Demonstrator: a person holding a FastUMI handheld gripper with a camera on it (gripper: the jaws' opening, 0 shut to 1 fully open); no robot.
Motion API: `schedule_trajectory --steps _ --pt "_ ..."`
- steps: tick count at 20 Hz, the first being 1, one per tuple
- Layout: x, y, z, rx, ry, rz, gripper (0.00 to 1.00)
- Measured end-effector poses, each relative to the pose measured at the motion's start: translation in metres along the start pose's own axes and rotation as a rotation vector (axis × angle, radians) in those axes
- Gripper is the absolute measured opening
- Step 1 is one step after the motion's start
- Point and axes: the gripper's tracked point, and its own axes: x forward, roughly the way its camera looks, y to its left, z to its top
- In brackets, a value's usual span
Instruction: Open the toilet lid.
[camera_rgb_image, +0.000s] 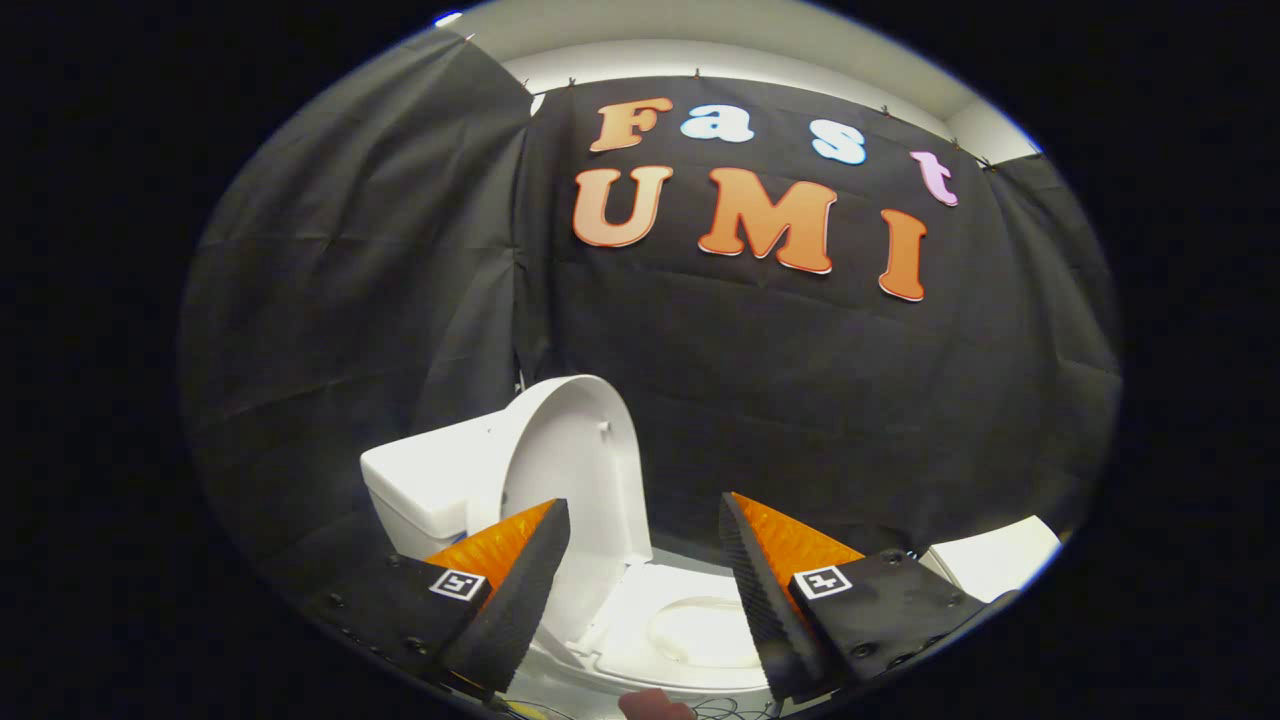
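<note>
Tongs (645, 580) at the lower middle of the frame are gaping apart, gripping nothing. Between and behind them, the toilet lid (580, 470) is standing raised against the tank (425, 485), leaving the seat (690, 630) exposed, apparently already opened.
</note>
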Motion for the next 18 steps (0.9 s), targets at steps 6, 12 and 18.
schedule_trajectory --steps 6,12,18 --pt "-0.029 -0.103 0.018 0.037 -0.025 -0.090 0.96" --pt "-0.074 -0.212 0.020 0.132 -0.065 -0.160 0.96" --pt "-0.113 -0.295 -0.016 0.105 -0.055 -0.232 0.96"
